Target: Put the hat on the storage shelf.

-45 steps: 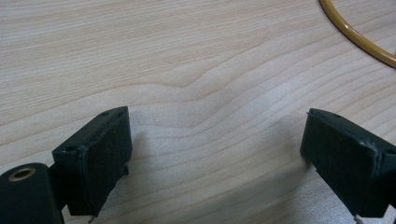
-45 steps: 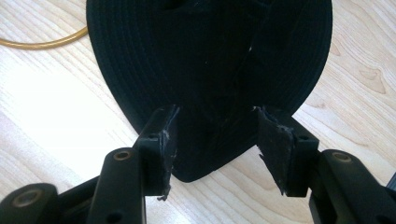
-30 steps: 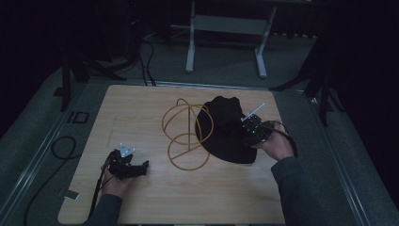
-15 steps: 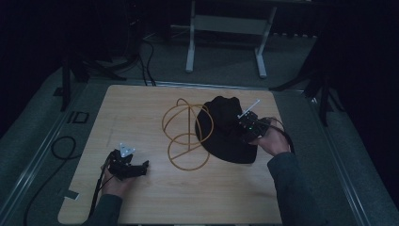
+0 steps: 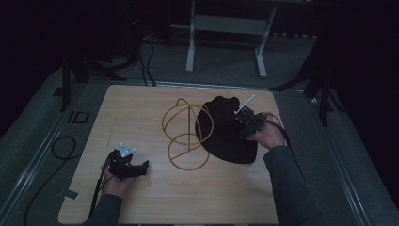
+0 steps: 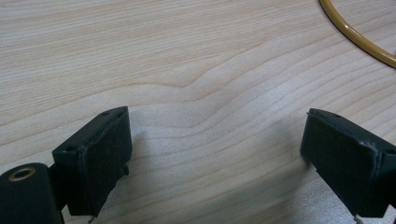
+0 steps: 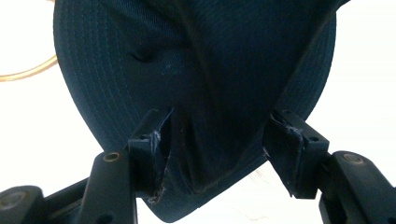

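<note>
Black stitched-fabric hat (image 7: pixel 196 70), rounded brim, seemingly between right gripper (image 7: pixel 217 149) fingers (image 7: pixel 152 140).

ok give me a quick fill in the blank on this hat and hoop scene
1. The right gripper has its fingers on either side of the brim of a black ____.
2. The yellow wire hoops lie on the ____ table.
3. The left gripper has ____ between its open fingers.

Missing words: hat; wooden; nothing
</note>
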The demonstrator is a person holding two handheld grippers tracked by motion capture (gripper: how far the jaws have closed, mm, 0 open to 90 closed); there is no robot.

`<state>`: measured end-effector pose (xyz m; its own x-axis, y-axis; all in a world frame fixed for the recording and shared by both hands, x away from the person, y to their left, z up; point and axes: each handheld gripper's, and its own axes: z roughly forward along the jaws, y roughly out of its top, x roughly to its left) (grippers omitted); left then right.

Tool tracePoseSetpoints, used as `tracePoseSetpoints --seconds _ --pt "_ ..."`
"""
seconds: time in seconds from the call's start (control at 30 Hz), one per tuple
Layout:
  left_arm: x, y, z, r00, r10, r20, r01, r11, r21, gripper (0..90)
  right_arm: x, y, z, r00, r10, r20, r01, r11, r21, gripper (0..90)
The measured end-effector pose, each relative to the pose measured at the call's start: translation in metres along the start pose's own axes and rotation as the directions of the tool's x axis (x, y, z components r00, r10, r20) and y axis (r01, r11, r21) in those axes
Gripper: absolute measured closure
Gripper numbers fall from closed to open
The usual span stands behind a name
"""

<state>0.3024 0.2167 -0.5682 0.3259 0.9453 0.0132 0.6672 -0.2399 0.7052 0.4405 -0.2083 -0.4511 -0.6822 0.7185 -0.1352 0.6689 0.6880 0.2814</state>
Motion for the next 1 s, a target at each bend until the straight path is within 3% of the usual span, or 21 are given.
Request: tracePoseSetpoints --seconds 0.63,1.0 --pt "0.0 0.0 0.0 1.0 0.002 0.0 -0.002 1.0 0.0 9.3 -0.001 0.022 0.015 0.9998 0.005 -0.02 -0.004 0.997 0.082 42.6" --pt "0.0 0.0 0.0 1.0 0.002 0.0 -0.002 1.0 -0.001 9.4 -0.001 0.025 0.018 0.999 0.011 -0.043 -0.008 0.998 0.067 78.1"
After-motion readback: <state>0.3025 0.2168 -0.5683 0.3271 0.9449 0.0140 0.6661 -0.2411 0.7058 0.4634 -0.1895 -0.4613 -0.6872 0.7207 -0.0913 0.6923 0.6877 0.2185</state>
